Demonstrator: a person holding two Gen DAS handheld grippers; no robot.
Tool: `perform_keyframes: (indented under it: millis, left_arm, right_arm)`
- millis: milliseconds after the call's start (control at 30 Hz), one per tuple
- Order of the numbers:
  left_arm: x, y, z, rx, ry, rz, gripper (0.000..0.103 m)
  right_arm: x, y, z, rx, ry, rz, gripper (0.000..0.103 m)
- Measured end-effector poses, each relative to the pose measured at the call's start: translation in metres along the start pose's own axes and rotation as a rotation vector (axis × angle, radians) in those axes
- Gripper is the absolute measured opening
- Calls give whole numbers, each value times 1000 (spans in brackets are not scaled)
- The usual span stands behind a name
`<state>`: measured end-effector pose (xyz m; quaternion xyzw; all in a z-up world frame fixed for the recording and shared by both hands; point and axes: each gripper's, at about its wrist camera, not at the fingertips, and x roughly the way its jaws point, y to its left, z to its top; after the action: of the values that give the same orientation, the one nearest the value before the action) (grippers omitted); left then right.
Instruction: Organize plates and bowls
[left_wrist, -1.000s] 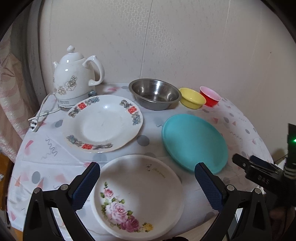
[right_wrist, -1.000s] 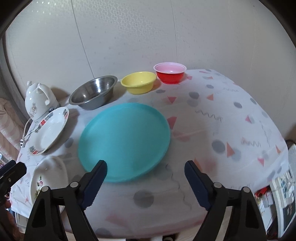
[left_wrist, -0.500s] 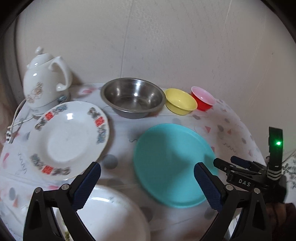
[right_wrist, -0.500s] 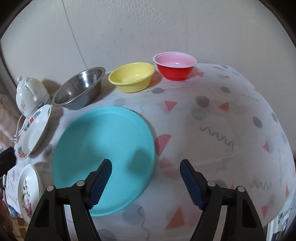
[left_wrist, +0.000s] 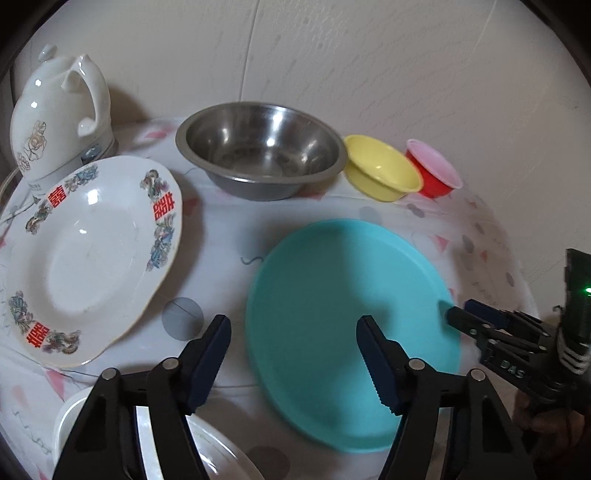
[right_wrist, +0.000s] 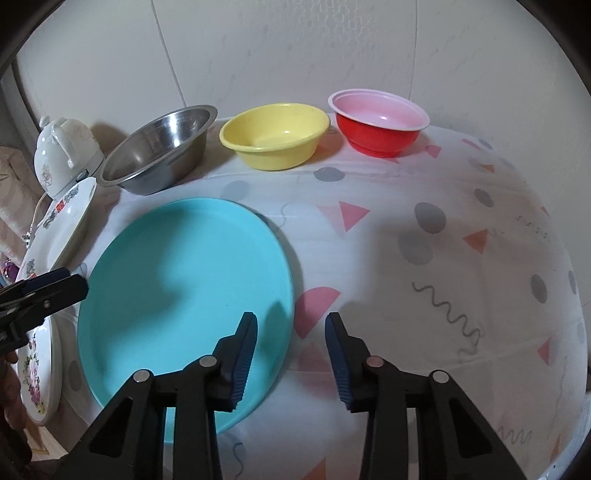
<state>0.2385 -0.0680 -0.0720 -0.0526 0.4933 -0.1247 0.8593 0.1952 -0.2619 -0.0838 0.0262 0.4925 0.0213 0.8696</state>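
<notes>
The left tongs (left_wrist: 293, 334), jaws just narrowing yet still apart, straddle the near-left rim of the teal plate (left_wrist: 351, 280) on the worktop (left_wrist: 225, 236), pads clear of it.

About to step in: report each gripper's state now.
Left gripper: open, closing, straddling the teal plate rim, not gripping.
Right gripper: open, closing over its other rim.

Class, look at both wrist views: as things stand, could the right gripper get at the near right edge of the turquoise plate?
Probably yes. The right gripper hangs just over the turquoise plate's right rim, its jaws having just been closing, nothing gripped yet. Only bare tablecloth lies beside that edge.
</notes>
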Motion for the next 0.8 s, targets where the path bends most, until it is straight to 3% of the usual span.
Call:
perform_keyframes:
  millis: [300, 433, 500, 600, 800]
  left_arm:
    - [21, 1, 2, 1, 69, 24, 68]
    - [26, -5, -1, 20, 81, 1, 67]
    - [27, -8, -2, 37, 84, 19, 67]
    - [26, -8, -2, 17, 78, -15, 66]
    - [26, -29, -2, 74, 82, -38, 66]
  right_arm:
    - [10, -5, 3, -18, 25, 44, 27]
    - [11, -4, 4, -42, 24, 57, 13]
    - [11, -2, 4, -60, 23, 49, 13]
    - [11, -6, 6, -52, 25, 50, 12]
    - [5, -24, 10, -11, 18, 23, 11]
